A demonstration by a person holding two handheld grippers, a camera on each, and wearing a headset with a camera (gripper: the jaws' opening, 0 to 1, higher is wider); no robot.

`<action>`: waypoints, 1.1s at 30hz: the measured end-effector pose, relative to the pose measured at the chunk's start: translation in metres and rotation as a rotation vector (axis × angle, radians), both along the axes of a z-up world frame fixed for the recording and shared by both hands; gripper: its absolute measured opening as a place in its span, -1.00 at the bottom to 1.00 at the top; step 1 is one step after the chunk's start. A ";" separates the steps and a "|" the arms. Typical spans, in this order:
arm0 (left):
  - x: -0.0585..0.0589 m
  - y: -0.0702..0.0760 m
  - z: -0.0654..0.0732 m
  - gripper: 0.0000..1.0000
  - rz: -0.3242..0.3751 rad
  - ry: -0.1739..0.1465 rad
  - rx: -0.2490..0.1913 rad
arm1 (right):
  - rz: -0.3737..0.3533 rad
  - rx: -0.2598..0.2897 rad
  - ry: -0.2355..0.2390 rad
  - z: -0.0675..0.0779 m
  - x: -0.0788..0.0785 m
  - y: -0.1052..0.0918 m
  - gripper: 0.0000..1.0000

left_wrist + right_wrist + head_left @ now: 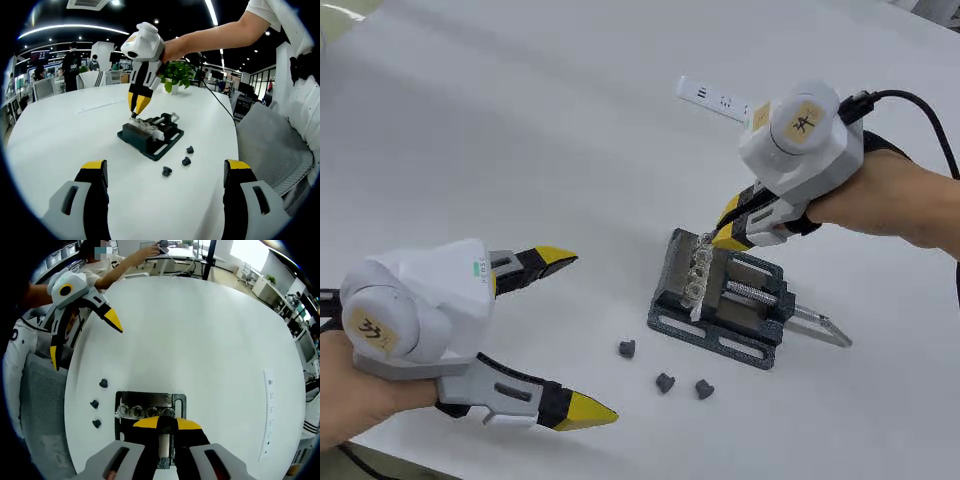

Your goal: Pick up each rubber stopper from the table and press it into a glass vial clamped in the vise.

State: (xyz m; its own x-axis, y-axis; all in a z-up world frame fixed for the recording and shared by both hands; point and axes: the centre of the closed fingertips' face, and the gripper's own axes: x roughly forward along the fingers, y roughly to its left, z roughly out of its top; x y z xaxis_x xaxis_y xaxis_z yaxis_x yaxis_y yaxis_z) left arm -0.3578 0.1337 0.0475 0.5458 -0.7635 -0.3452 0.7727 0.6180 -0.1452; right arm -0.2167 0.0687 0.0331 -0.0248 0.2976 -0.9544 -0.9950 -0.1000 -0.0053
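Note:
A dark vise stands on the white table and clamps a row of clear glass vials. My right gripper hangs tip-down over the far end of the row, shut on a small dark piece that looks like a rubber stopper. Three dark rubber stoppers lie loose in front of the vise. Left of them my left gripper is held open, with nothing between its fingers.
A white strip lies on the table behind the vise. The vise's screw handle sticks out to the right. In the left gripper view, chairs, a plant and people stand beyond the table's far edge.

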 end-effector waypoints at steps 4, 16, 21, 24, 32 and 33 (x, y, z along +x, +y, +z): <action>-0.001 0.000 -0.001 0.92 -0.001 0.002 0.001 | 0.008 -0.007 -0.002 0.000 0.000 0.000 -0.89; 0.000 0.000 -0.001 0.91 0.001 0.001 -0.004 | 0.041 -0.049 -0.010 0.000 0.000 -0.002 -0.90; 0.000 0.000 -0.001 0.91 0.003 0.002 -0.008 | 0.046 -0.063 -0.006 -0.001 0.002 -0.001 -0.90; -0.001 0.000 -0.001 0.91 0.003 0.003 -0.007 | 0.046 -0.063 -0.004 -0.001 0.002 0.001 -0.90; -0.001 0.000 -0.002 0.90 0.001 0.005 -0.009 | 0.051 -0.061 -0.004 -0.003 0.001 0.004 -0.89; -0.001 0.000 -0.002 0.90 0.002 0.005 -0.010 | 0.051 -0.061 -0.005 -0.003 0.000 0.005 -0.89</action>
State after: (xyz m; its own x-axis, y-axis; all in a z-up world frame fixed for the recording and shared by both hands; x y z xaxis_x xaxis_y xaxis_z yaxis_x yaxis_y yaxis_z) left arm -0.3588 0.1338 0.0452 0.5458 -0.7655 -0.3407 0.7704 0.6183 -0.1552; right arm -0.2162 0.0733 0.0302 -0.0340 0.2374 -0.9708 -0.9885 -0.1510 -0.0023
